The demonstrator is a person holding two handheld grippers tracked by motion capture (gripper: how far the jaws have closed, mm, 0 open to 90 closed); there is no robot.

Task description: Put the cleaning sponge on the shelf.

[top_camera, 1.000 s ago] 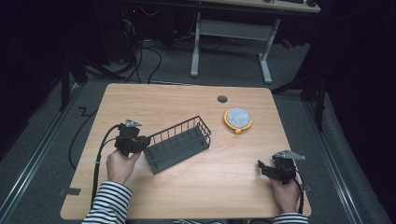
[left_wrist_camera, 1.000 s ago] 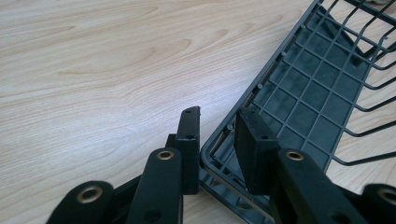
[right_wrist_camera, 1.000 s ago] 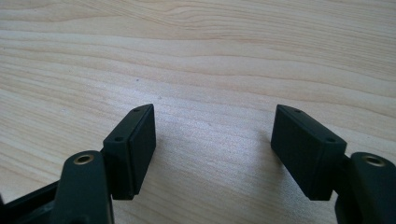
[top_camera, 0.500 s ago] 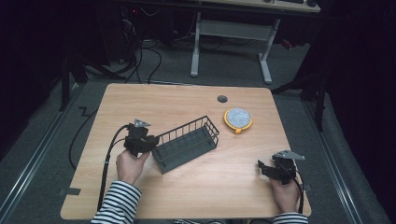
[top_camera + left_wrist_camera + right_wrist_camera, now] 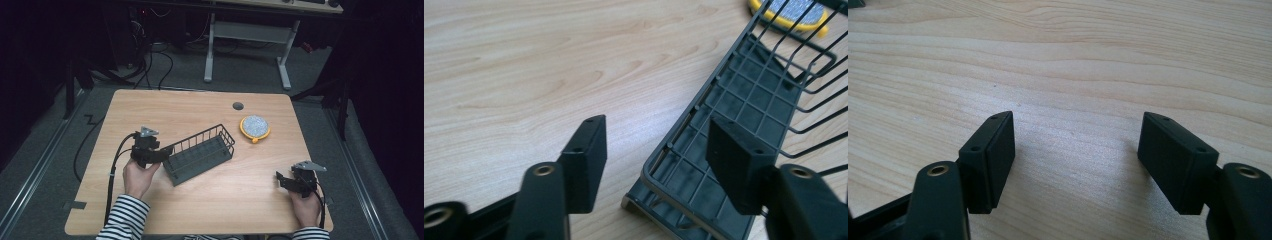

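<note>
Release looks like the step in hand: your left gripper (image 5: 161, 153) sits at the near-left end of the wire basket (image 5: 200, 154), and its jaws have just been opening, so they now stand apart with the basket's corner rim between them but not pressed by either pad. In the left gripper view the rim (image 5: 659, 165) runs up between the two black pads, closer to the one on the right of that view, and the basket appears to rest on the table (image 5: 200, 210) with that end slightly raised or tilted; you cannot tell for sure. Beyond the basket's far-right end lies the yellow-rimmed round pad (image 5: 255, 127), just clear of the wire, and past that the small dark grommet (image 5: 238, 106) in the tabletop. Your right gripper (image 5: 286, 180) rests well to the right of the basket, nearer you, jaws spread wide over bare wood with nothing between them. Next you probably need to draw the left gripper back off the rim without snagging the wire. No brand, label or writing can be read anywhere.
</note>
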